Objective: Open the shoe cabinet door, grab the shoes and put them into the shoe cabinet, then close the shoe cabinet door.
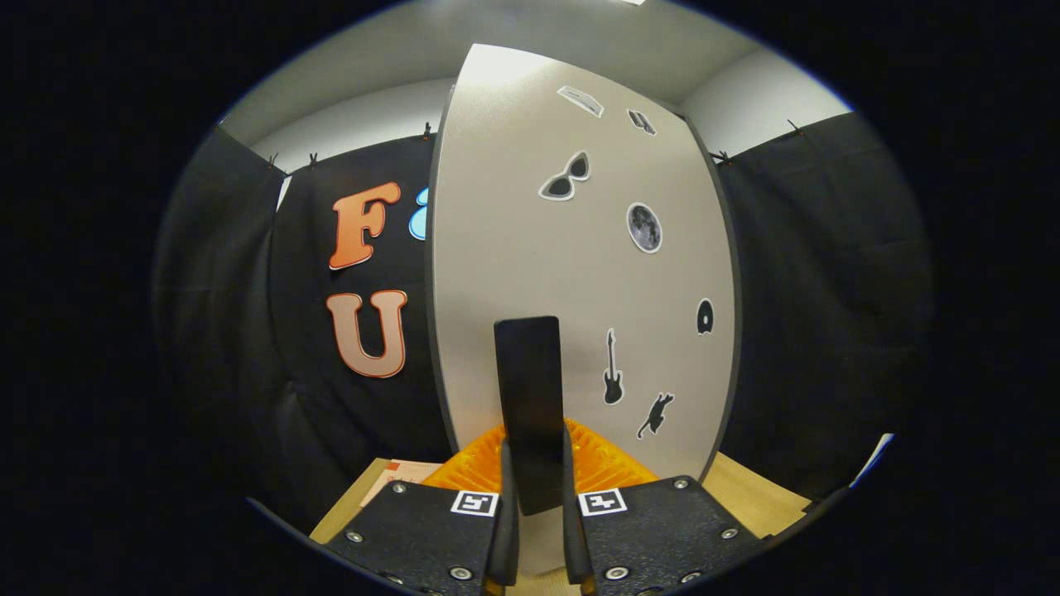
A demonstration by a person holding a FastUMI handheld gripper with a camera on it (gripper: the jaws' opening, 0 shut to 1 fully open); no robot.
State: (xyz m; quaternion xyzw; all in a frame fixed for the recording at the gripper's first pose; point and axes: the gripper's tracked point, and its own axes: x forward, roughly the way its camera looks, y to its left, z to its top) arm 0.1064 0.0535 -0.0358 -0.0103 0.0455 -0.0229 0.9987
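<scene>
**Gripper on the cabinet door handle**

Straight ahead of my fingers stands the shoe cabinet door (580,273), a tall pale panel edged in dark trim, rising from the wooden table (754,497). Black-and-white stickers dot its face: sunglasses (566,177), a moon (643,227), a guitar (612,367) and a cat (655,415). A dark flat handle (530,406) stands upright on the door, and my gripper (535,505) is closed on its lower end, one finger pressing each side.

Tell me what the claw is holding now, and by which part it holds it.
The claw is shut on the black handle of the cabinet door, gripping the handle's lower end between both fingers.
</scene>
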